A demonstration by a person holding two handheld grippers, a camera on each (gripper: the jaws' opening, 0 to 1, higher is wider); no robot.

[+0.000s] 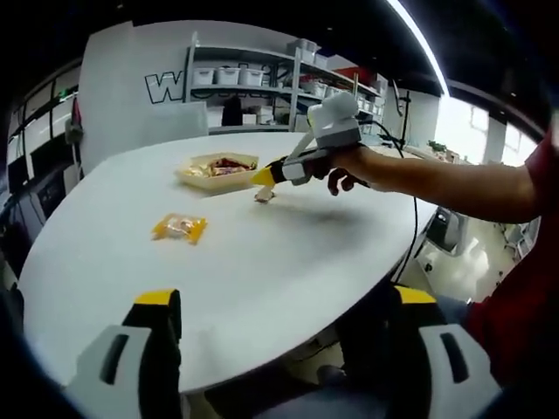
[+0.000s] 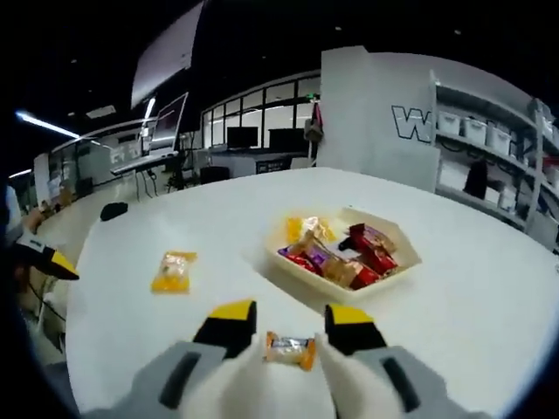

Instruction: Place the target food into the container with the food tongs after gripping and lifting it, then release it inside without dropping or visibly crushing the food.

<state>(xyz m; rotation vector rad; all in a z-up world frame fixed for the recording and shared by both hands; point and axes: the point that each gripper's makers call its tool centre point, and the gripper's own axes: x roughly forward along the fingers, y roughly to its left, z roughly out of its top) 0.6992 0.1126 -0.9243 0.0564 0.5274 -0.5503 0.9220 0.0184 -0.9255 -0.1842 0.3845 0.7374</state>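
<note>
Wrapped candy (image 2: 290, 348) is seen between the right gripper's (image 2: 291, 325) open jaws, near the filled tray (image 2: 403, 259); left gripper (image 1: 279, 319) is held open, empty, above white tabletop (image 1: 262, 262) before shelving (image 1: 262, 83).

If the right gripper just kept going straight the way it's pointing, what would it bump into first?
Most likely the small orange-ended wrapped candy, which lies on the white table between the right gripper's open jaws. Past it sits the tray of snacks, though depth is hard to judge.
</note>
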